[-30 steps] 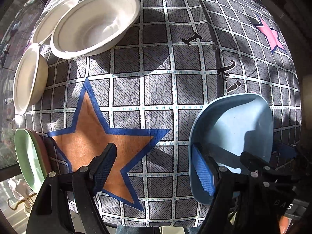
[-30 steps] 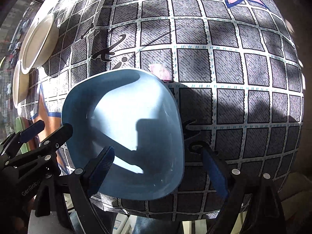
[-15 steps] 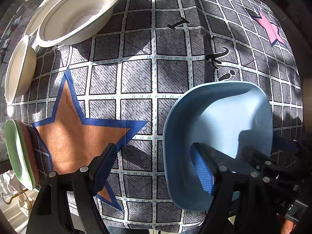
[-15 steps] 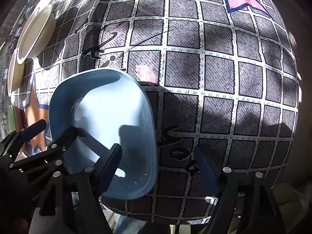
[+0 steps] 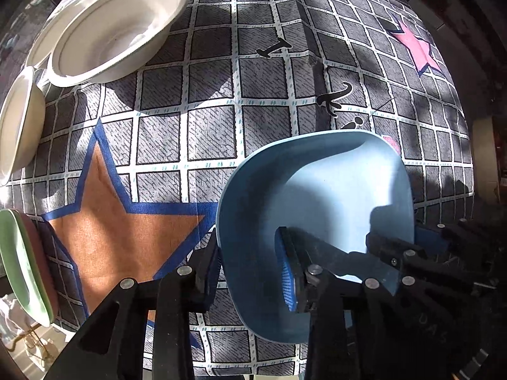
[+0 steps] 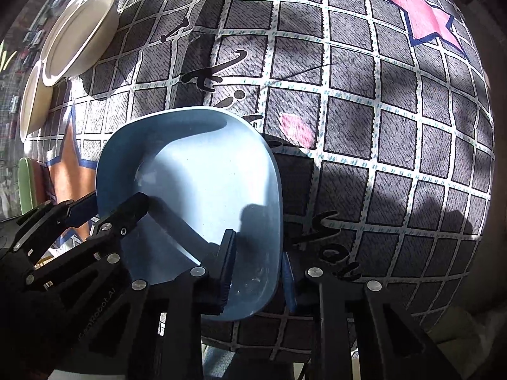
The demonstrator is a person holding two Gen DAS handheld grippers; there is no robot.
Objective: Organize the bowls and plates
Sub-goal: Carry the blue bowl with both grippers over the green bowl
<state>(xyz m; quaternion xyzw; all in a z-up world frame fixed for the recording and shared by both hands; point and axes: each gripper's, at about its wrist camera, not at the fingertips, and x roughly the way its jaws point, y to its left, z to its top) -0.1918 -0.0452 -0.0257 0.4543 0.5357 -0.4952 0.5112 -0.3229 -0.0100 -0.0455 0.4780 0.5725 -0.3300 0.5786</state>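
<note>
A light blue square bowl (image 5: 317, 196) is held between both grippers over the near part of the table. My left gripper (image 5: 250, 269) has closed on its left rim, one finger outside and one inside. My right gripper (image 6: 259, 266) has closed on its right rim the same way; the bowl (image 6: 196, 183) fills the left half of that view. A large white bowl (image 5: 117, 34) sits at the far left, with a white plate (image 5: 60, 28) behind it and a smaller white bowl (image 5: 19, 123) nearer.
A green plate stacked on a reddish one (image 5: 22, 266) lies at the table's near left edge. The tablecloth (image 5: 259, 79) is a grey grid with an orange star (image 5: 117, 228) and a pink star (image 6: 424, 19). The table edge is close in front.
Both grippers have closed their fingers onto opposite rims of the blue bowl. The left gripper has moved right so that its fingers straddle the rim.
</note>
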